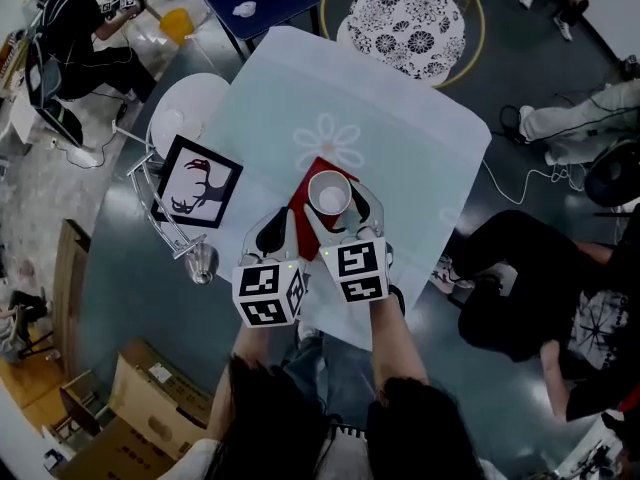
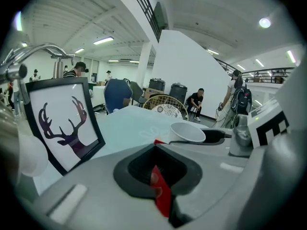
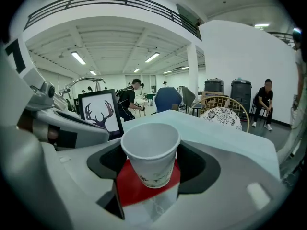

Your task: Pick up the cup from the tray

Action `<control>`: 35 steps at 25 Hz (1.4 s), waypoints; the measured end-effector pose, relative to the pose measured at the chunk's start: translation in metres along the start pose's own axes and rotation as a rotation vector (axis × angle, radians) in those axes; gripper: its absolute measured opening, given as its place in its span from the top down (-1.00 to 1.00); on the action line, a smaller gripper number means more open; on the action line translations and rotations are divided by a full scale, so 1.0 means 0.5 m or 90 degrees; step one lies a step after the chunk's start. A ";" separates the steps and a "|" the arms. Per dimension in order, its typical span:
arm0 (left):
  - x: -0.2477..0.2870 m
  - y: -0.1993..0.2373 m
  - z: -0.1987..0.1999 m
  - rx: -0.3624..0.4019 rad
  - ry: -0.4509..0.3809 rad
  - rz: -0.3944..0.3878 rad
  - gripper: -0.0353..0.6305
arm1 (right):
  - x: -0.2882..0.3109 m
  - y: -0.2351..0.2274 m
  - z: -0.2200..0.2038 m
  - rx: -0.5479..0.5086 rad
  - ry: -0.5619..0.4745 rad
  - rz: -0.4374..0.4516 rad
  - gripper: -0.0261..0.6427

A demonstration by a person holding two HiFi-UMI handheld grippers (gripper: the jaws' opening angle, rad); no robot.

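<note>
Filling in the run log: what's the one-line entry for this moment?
right gripper: fingers closed on cup | left gripper: pinching red tray edge | cup: over tray, lift unclear

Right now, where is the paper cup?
Head view: the white paper cup stands on the red tray at the table's near middle, between the right claw's jaws; the left claw sits just to its left.

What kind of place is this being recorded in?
Probably a big open lab or workshop hall, not a home: a railed mezzanine balcony, strip ceiling lights, brown cardboard boxes on the dark floor, and other people seated around the pale square table with the red tray and white paper cup.
</note>
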State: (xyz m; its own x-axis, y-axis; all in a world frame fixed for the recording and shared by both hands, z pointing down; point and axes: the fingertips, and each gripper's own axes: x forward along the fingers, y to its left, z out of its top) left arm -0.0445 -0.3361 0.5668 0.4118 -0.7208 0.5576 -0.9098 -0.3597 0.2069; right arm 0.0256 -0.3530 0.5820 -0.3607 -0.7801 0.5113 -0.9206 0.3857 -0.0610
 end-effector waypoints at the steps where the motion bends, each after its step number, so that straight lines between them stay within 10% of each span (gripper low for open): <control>1: 0.000 -0.012 0.001 0.003 -0.001 -0.007 0.89 | -0.012 -0.008 -0.003 0.004 0.002 -0.004 -0.11; 23: 0.029 -0.238 -0.061 0.053 0.012 -0.119 0.89 | -0.182 -0.169 -0.150 0.053 -0.002 -0.145 -0.10; 35: 0.019 -0.254 -0.076 0.116 0.015 -0.119 0.89 | -0.198 -0.164 -0.167 0.087 -0.050 -0.102 -0.29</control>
State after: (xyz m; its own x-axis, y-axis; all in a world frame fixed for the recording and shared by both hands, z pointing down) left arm 0.0731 -0.2748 0.5763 0.5684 -0.6192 0.5418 -0.7932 -0.5873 0.1608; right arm 0.1491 -0.2662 0.6082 -0.2138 -0.8641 0.4556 -0.9769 0.1872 -0.1034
